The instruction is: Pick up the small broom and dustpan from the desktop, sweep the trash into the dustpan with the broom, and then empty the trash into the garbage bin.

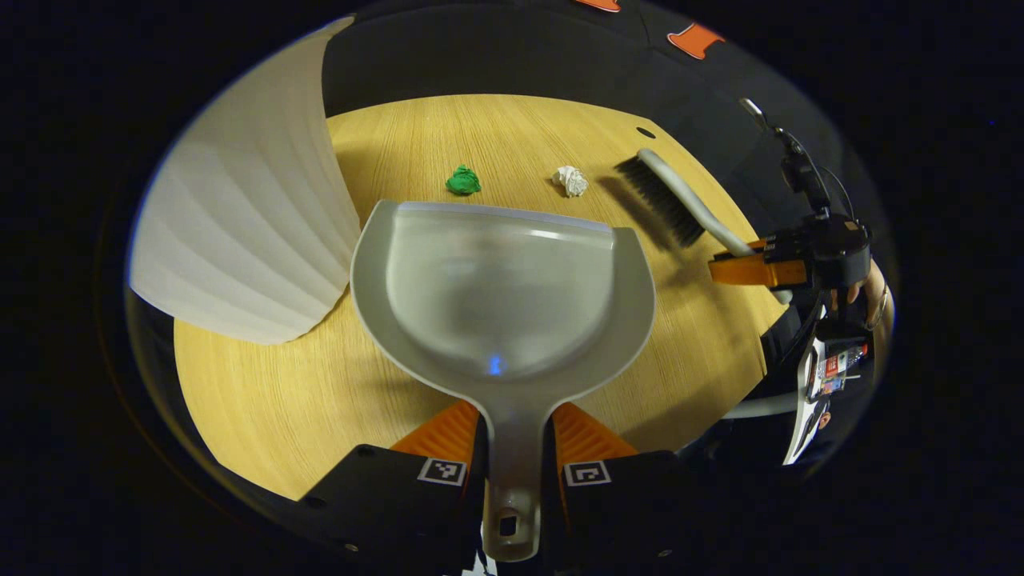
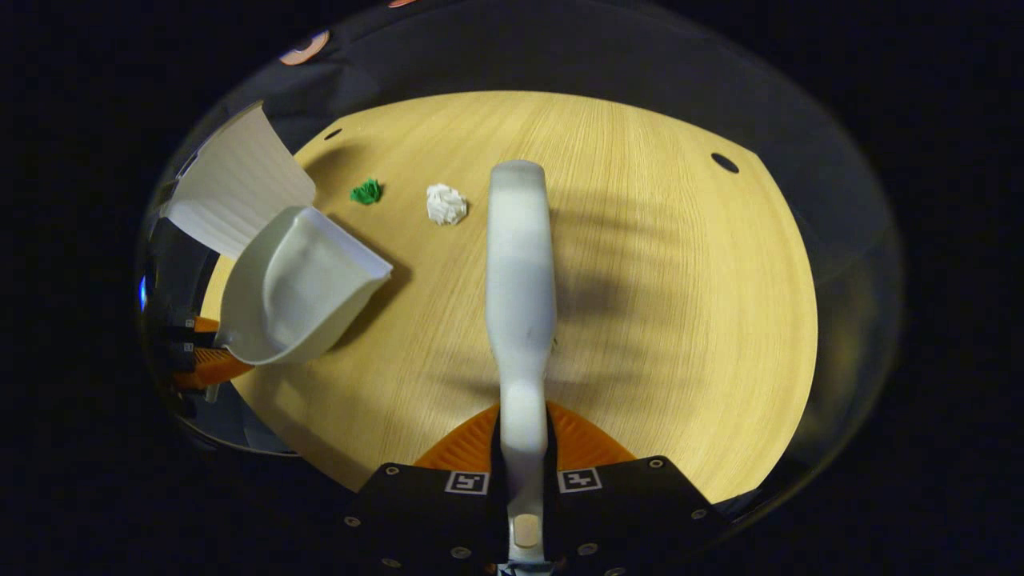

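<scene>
Left claw (image 1: 512,448): clenched on the handle of the dustpan (image 1: 500,296), pan held ahead of it over the counter (image 1: 264,400); green scrap (image 1: 463,181) and white paper wad (image 1: 570,181) lie beyond the pan's lip; ribbed white garbage bin (image 1: 240,232) stands to its left; right claw (image 2: 524,436): clamped on the broom (image 2: 520,264) handle, wad ahead-left.

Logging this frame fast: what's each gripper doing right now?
Left gripper: shut on the dustpan handle.
Right gripper: shut on the broom handle.
</scene>
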The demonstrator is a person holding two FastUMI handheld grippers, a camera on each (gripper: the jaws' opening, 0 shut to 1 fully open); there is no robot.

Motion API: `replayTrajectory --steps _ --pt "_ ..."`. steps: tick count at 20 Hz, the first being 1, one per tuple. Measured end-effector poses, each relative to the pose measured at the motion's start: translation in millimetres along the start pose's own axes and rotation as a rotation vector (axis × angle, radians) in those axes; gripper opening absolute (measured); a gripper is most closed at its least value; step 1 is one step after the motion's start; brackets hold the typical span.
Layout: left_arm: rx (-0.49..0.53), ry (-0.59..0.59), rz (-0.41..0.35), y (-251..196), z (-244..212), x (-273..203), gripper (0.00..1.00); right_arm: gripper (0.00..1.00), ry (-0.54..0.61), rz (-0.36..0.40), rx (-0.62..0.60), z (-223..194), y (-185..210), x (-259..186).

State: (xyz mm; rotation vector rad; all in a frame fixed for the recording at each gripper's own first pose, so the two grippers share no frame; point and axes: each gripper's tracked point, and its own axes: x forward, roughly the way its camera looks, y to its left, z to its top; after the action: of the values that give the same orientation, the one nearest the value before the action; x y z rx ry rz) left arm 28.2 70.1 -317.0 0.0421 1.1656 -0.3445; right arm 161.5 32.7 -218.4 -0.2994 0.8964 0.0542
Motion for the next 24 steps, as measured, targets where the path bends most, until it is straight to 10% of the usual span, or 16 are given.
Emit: replayTrajectory --steps 12,24 --pt "0.119 0.054 0.019 29.3 -6.2 -3.6 0.30 0.16 0.042 -0.098 -0.376 85.5 -3.3 71.5" --pt "0.123 0.098 -0.025 29.6 -12.6 13.1 0.30 0.16 0.091 0.154 -0.761 91.1 107.4 66.5"
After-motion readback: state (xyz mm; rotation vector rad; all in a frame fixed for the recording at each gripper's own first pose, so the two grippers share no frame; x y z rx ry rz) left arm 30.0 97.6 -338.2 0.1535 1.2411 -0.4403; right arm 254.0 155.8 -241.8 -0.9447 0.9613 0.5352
